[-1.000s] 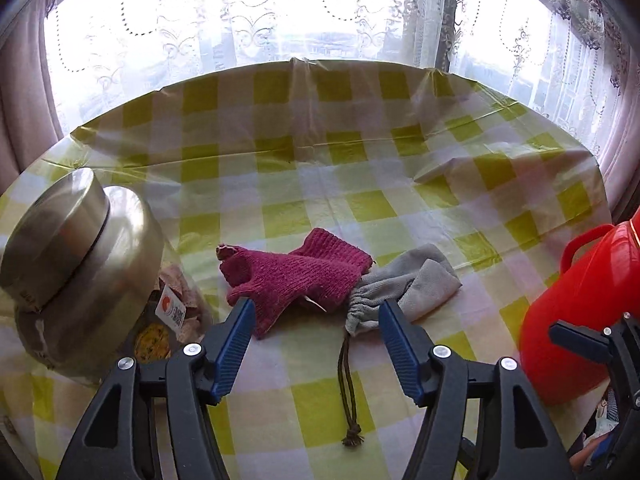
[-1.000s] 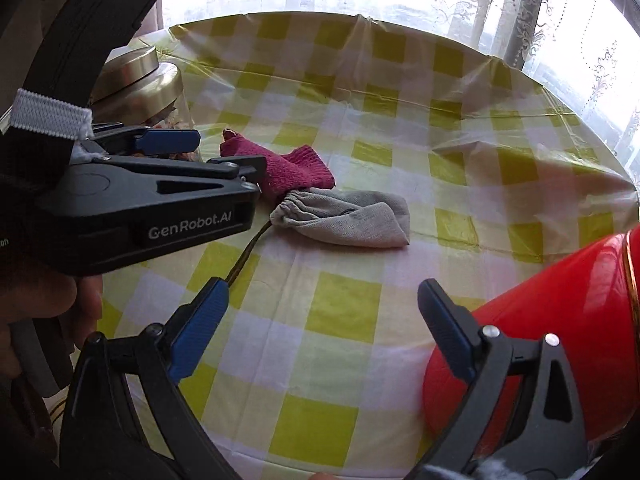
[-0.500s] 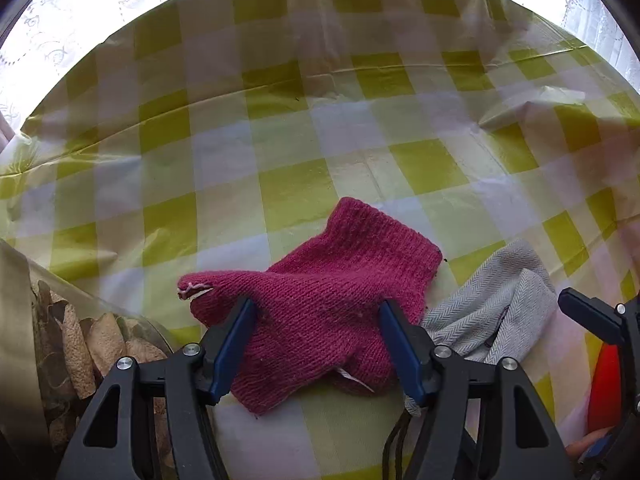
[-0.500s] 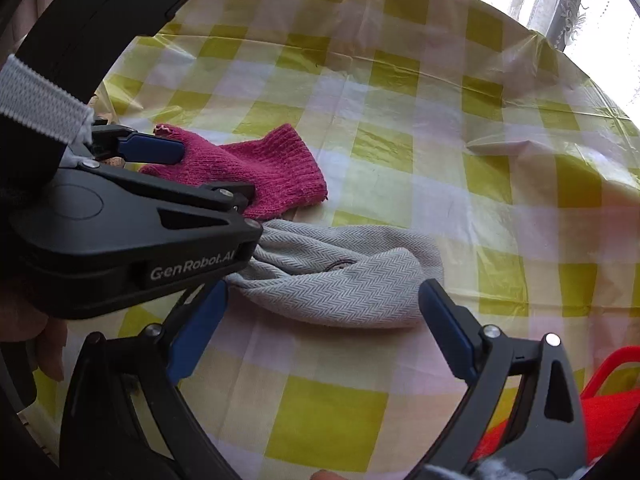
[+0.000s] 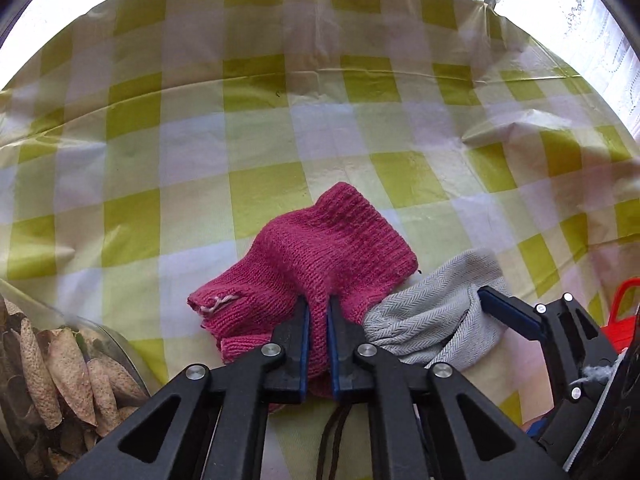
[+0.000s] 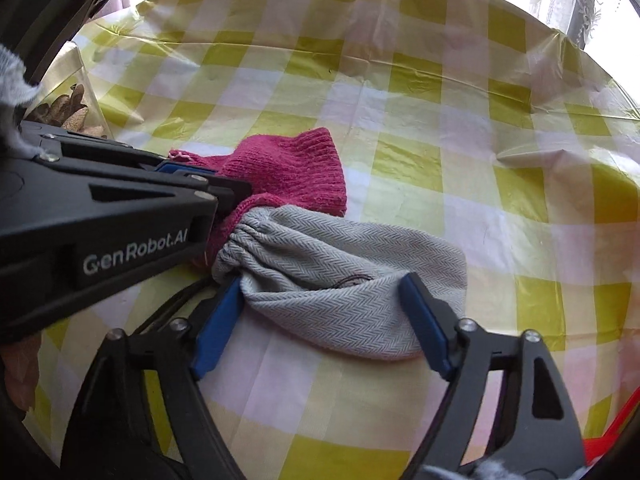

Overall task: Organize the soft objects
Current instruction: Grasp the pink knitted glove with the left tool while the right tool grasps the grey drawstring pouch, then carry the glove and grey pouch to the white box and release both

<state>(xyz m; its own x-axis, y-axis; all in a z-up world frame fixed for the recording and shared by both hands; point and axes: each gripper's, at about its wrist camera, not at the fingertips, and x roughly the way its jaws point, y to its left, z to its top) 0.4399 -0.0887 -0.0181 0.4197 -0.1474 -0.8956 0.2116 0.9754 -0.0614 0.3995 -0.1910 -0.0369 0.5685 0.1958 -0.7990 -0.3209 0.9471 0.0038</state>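
A magenta knitted mitten (image 5: 320, 256) lies on the yellow-checked tablecloth; it also shows in the right wrist view (image 6: 288, 172). My left gripper (image 5: 318, 312) is shut on the mitten's near edge, pinching a fold of knit. A grey herringbone drawstring pouch (image 6: 344, 272) lies just right of the mitten, overlapping it, with its dark cord (image 5: 332, 440) trailing toward me. The pouch also shows in the left wrist view (image 5: 436, 320). My right gripper (image 6: 324, 292) is open, its blue pads standing on either side of the pouch's near edge.
A glass jar of dried cone-like pieces (image 5: 60, 380) stands at the near left. A red plastic container (image 5: 620, 312) sits at the right edge. The checked tablecloth (image 5: 280, 120) stretches away toward a bright curtained window.
My left gripper has shut on the mitten, which was between open fingers before. My right gripper has moved forward until its open fingers flank the grey pouch.
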